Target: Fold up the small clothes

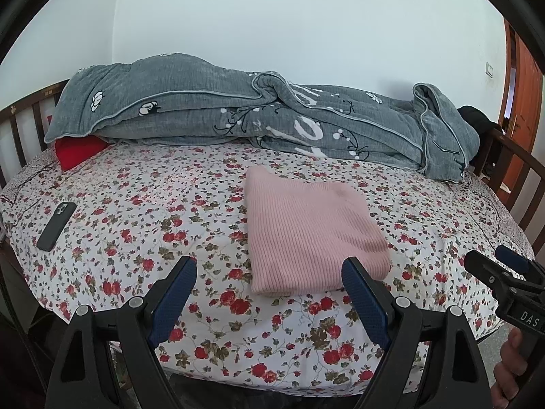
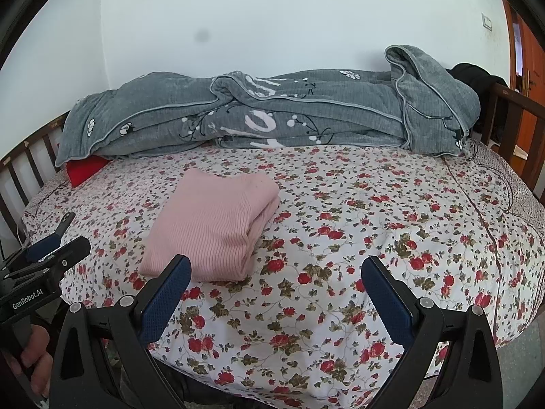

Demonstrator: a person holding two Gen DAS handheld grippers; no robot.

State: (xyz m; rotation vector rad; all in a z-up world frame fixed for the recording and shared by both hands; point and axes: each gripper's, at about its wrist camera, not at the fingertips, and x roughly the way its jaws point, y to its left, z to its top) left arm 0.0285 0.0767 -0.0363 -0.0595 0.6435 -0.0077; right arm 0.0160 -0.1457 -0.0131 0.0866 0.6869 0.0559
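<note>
Floral bedsheet (image 1: 136,204) holds folded pink sweater (image 1: 306,231) mid-bed, both grippers, left (image 1: 269,266) and right (image 2: 276,262), angled down over near edge, jaws spread, empty; labels read "DAS" (image 1: 526,320), "GenRobot.AI" (image 2: 27,301).

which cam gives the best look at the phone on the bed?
Left wrist view. The dark phone lies whole on the floral sheet near the bed's left edge, nothing covering it. In the right wrist view only its top corner peeks out behind the left gripper, so most is hidden.
</note>
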